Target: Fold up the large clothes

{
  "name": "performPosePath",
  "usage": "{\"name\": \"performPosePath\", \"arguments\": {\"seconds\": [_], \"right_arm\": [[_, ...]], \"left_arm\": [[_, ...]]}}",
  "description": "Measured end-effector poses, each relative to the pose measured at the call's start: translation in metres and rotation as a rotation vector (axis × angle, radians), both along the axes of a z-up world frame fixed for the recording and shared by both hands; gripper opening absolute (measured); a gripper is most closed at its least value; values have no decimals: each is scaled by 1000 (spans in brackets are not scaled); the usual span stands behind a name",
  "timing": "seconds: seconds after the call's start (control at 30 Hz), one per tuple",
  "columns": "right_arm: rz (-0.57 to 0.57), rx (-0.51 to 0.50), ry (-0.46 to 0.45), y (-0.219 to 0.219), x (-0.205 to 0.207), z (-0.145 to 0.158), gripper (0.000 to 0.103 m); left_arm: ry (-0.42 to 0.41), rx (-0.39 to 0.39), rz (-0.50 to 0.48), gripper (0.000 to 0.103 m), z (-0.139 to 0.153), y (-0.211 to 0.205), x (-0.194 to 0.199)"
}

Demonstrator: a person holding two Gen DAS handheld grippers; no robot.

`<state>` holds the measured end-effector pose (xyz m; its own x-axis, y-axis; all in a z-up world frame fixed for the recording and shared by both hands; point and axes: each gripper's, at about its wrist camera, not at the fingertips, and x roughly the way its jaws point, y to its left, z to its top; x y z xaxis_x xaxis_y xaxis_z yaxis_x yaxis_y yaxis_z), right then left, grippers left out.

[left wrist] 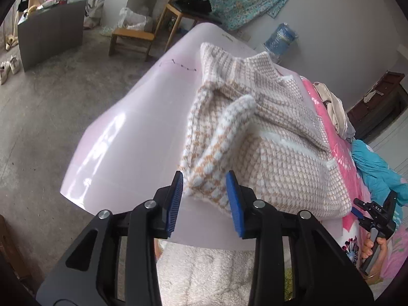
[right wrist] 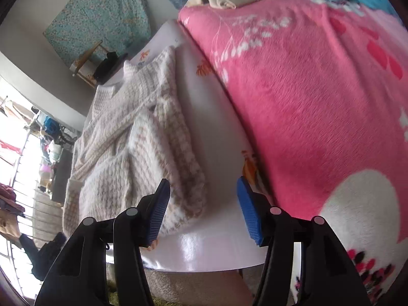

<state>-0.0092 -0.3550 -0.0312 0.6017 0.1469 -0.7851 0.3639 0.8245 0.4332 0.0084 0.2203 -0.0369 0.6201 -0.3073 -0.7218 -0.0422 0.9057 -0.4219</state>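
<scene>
**Knitted sweater bundled on the white surface**

A beige-and-white knitted sweater [left wrist: 267, 137] is seen lying partly folded on a glossy white surface [left wrist: 122, 137], one sleeve doubled over the body. The left hand-held gripper [left wrist: 204, 199] is held with its blue pads apart, the sweater's near corner lying between them. The right hand-held gripper [right wrist: 204, 209] is likewise spread wide, nothing gripped, beside the hem. A pink blanket [right wrist: 318, 102] is seen alongside the surface.

Left wrist view looks down along its fingers, close over the sweater [left wrist: 267, 137] from its left. Right wrist view sits low, near right edge. Both share sweater and white board [right wrist: 224, 132].
</scene>
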Motion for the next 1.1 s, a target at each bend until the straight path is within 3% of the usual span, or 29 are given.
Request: {"name": "performPosePath", "arguments": {"seconds": [0.1,0.23,0.3,0.4,0.47,0.53,0.67,0.8,0.9,0.97,1.1], "right_arm": [[-15,-98,-68,5,7,21,54],[201,-158,-160,55,36,32,54],[326,-175,-161,86,52,25,54],[423,-157,-117,112,72,1,54],[422,-144,-26,112,82,-20,54],[416,-134,43,106,84,-36,52],[427,-165,50,103,85,-20,53],[527,-126,-40,117,104,5,53],[559,-128,-34,131,128,9,53],[555,-83,-18,130,140,8,53],[485,-100,-2,118,141,8,54]], "left_arm": [[-71,64,-35,33,17,-10,8],[-117,61,-173,33,23,-46,33],[-104,50,-253,34,16,-71,53],[-23,110,-274,44,-7,-97,80],[63,149,-224,45,-27,-96,94],[93,106,-210,44,-35,-87,98],[35,128,-219,46,-20,-85,97],[-29,94,-341,46,-4,-108,103],[-42,168,-376,46,-1,-130,113],[-50,178,-389,46,1,-137,118],[-93,242,-329,46,6,-128,121]]}}
